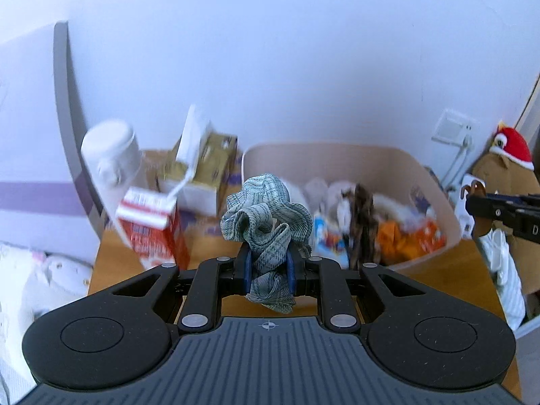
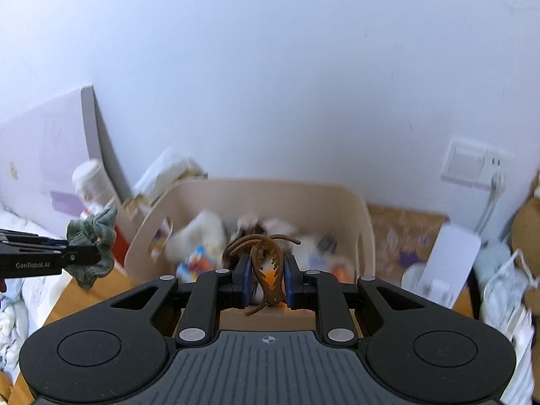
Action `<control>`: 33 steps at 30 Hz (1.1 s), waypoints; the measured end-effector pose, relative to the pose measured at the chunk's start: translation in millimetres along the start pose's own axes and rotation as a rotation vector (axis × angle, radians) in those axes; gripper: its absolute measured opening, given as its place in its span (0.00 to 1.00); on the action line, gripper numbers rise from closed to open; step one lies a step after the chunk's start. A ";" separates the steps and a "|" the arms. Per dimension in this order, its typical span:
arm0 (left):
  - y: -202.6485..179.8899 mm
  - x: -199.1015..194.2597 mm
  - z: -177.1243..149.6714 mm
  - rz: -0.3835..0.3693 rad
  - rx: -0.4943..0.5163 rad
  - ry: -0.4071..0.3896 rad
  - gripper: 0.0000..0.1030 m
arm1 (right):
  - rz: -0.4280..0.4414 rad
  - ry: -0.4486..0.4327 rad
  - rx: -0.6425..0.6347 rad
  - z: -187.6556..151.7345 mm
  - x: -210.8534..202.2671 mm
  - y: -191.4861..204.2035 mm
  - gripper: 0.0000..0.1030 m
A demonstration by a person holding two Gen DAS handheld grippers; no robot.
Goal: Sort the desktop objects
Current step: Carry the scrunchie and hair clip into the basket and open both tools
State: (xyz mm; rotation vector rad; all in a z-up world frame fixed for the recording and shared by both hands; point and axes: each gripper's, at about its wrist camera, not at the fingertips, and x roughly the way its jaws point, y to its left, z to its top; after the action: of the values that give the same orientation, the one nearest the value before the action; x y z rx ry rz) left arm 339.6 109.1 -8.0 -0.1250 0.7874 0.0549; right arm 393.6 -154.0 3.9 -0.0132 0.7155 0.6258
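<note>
My left gripper [image 1: 269, 270] is shut on a grey-green fabric scrunchie [image 1: 266, 216] and holds it in the air in front of a beige storage bin [image 1: 418, 175]. The right wrist view shows that scrunchie [image 2: 92, 236] at the far left, in the left gripper's tip. My right gripper [image 2: 267, 280] is shut on a brown claw hair clip [image 2: 266, 263] and holds it just before the near rim of the bin [image 2: 366, 222]. The bin holds several mixed items, white, blue and orange. The right gripper's tip shows at the right edge of the left wrist view [image 1: 499, 211].
Left of the bin stand a red and white carton [image 1: 152, 229], a white bottle [image 1: 111, 155] and a tissue box [image 1: 202, 168] on the wooden table [image 1: 111, 266]. A plush toy with a red hat [image 1: 506, 168] and a wall socket [image 2: 472, 162] are on the right.
</note>
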 end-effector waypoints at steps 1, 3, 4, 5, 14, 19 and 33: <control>-1.7 2.2 4.2 0.001 0.004 -0.006 0.19 | -0.003 -0.009 -0.010 6.3 2.4 -0.7 0.19; -5.7 7.2 12.8 -0.001 0.013 -0.017 0.19 | -0.005 -0.021 -0.026 15.5 8.2 -1.2 0.19; -8.4 10.1 16.5 -0.005 0.019 -0.021 0.19 | -0.005 -0.024 -0.034 19.7 12.5 -1.5 0.19; -11.7 13.0 19.7 -0.010 0.025 -0.026 0.19 | -0.006 -0.025 -0.038 22.1 16.3 -1.8 0.19; -46.7 64.1 36.9 -0.014 0.071 0.016 0.19 | -0.012 0.064 0.013 20.0 74.7 -16.2 0.19; -58.4 93.3 30.3 -0.008 0.089 0.057 0.19 | -0.003 0.109 0.026 4.9 101.3 -24.6 0.19; -71.2 127.4 20.5 0.066 0.059 0.126 0.47 | 0.093 0.145 -0.084 -11.4 132.4 -29.9 0.45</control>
State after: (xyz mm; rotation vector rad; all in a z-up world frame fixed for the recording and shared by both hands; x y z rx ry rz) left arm 450.7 41.6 -77.5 -0.0472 0.9186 0.0866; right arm 479.8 -110.7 -92.2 -0.1038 0.8330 0.7488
